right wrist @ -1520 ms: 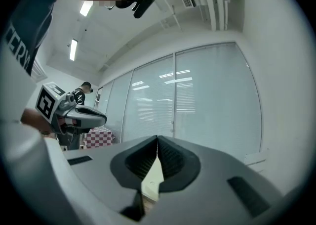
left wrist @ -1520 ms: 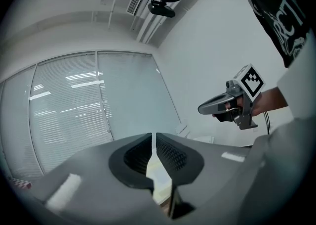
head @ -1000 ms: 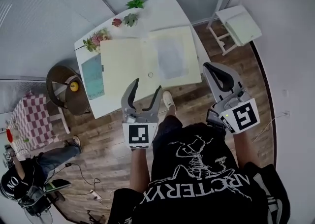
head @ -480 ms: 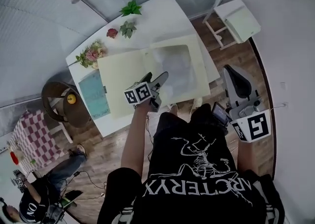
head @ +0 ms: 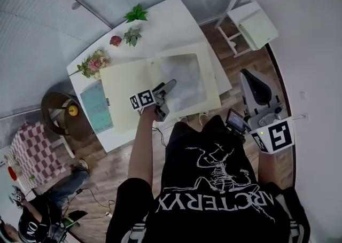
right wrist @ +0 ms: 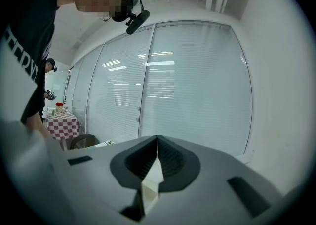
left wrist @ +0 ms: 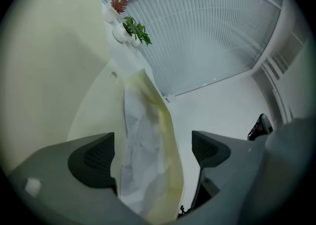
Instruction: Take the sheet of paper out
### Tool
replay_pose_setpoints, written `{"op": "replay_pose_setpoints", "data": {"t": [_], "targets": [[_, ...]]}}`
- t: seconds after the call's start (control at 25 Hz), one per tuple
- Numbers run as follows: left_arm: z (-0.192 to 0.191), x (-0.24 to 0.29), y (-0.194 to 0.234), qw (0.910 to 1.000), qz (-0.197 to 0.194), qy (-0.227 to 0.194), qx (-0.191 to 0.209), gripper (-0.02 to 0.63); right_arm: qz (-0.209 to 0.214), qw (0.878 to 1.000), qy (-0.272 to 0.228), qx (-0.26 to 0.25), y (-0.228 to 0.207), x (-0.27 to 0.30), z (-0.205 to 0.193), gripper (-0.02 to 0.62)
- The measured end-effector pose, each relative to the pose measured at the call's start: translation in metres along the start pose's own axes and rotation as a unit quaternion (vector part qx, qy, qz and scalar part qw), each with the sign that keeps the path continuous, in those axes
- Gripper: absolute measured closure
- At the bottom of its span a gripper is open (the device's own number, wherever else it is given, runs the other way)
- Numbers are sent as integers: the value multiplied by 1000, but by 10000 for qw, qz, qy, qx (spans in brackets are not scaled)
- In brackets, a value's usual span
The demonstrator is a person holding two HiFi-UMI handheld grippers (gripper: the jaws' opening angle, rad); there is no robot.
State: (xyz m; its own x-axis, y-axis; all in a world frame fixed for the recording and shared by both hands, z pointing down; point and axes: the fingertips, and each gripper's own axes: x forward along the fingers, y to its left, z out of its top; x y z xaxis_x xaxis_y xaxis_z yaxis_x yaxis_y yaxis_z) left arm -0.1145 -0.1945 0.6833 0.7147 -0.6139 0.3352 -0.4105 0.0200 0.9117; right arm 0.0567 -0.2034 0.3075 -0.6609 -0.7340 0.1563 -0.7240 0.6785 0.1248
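An open pale yellow folder [head: 128, 84] lies on the white table [head: 171, 17]. A crumpled white sheet of paper [head: 184, 79] rests on its right half. My left gripper [head: 166, 87] reaches over the folder's middle, rolled onto its side. In the left gripper view it [left wrist: 150, 152] stands open, with the sheet [left wrist: 143, 155] and a raised yellow folder edge [left wrist: 164, 115] between the jaws; neither pad presses on them. My right gripper [head: 249, 75] hangs off the table's right side, over the wooden floor. Its jaws [right wrist: 157, 145] are shut with nothing held.
Small potted plants [head: 136, 12] and flowers [head: 93, 64] stand along the table's far edge. A teal book [head: 96, 107] lies at its left end. A white chair [head: 251, 20] stands to the right, a round stool [head: 64, 111] and checkered table [head: 29, 146] to the left.
My left gripper dropped from in front of the body onto the folder, rolled onto its side, and its jaws spread wider. The right gripper drifted slightly rightwards, still shut.
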Motion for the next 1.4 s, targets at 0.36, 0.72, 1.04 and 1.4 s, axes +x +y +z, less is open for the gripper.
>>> {"op": "replay_pose_setpoints", "data": {"t": [0.36, 0.72, 1.04, 1.4], "targets": [[-6, 30, -14, 9987, -428, 267, -84, 130, -74, 9999, 112, 26, -12, -12, -8, 583], [-23, 37, 8, 9973, 184, 635, 326, 502, -89, 9999, 120, 46, -25, -17, -11, 583], [-13, 11, -10, 9965, 534, 228, 601, 594, 75, 9999, 70, 100, -27, -12, -4, 583], [36, -121, -70, 9713, 1114, -1235, 1698, 595, 717, 9969, -174, 265, -6, 19, 0, 583]]}}
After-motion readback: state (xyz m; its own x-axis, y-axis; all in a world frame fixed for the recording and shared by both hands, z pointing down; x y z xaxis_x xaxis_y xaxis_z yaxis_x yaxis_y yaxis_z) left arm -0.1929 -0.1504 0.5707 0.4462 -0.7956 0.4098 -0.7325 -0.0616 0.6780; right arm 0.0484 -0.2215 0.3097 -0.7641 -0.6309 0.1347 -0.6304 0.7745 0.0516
